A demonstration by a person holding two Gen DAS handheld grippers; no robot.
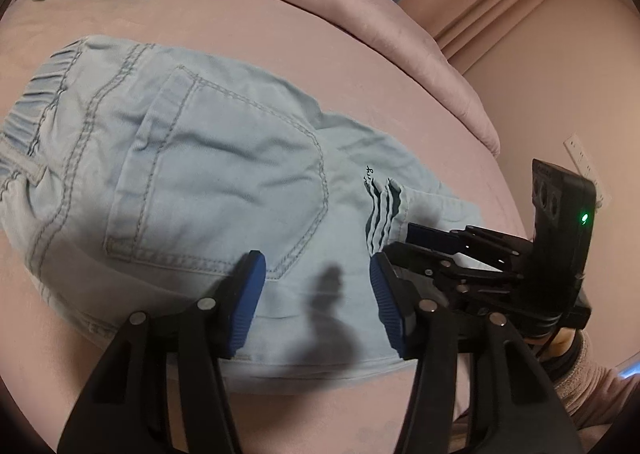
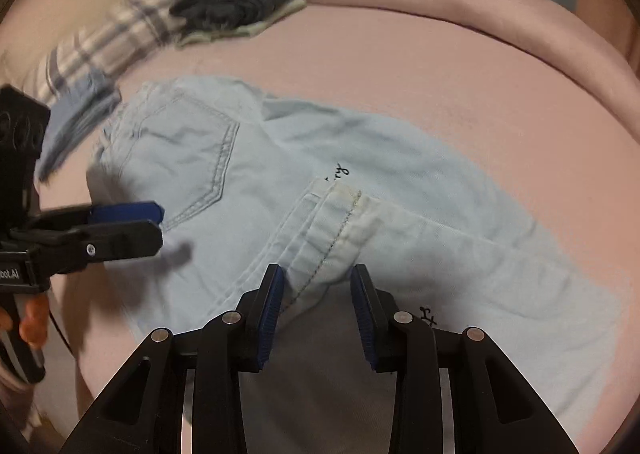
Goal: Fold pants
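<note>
Light blue denim pants [image 1: 192,174] lie on a pink bed, back pocket up, legs folded over so the hems [image 2: 336,222] rest on the seat. My left gripper [image 1: 316,294] is open and empty just above the pants' near edge. It also shows in the right wrist view [image 2: 156,222] at the left, jaws apart. My right gripper [image 2: 316,314] is open, with the hem cuff lying between its pads, not clamped. It also shows in the left wrist view [image 1: 432,242] at the right, by the hems.
A pile of folded dark and cream clothes [image 2: 244,2] sits at the far side of the bed [image 2: 440,86]. A plaid cloth [image 2: 104,42] and a blue folded garment [image 2: 76,114] lie at the far left. A pink wall [image 1: 560,66] rises to the right.
</note>
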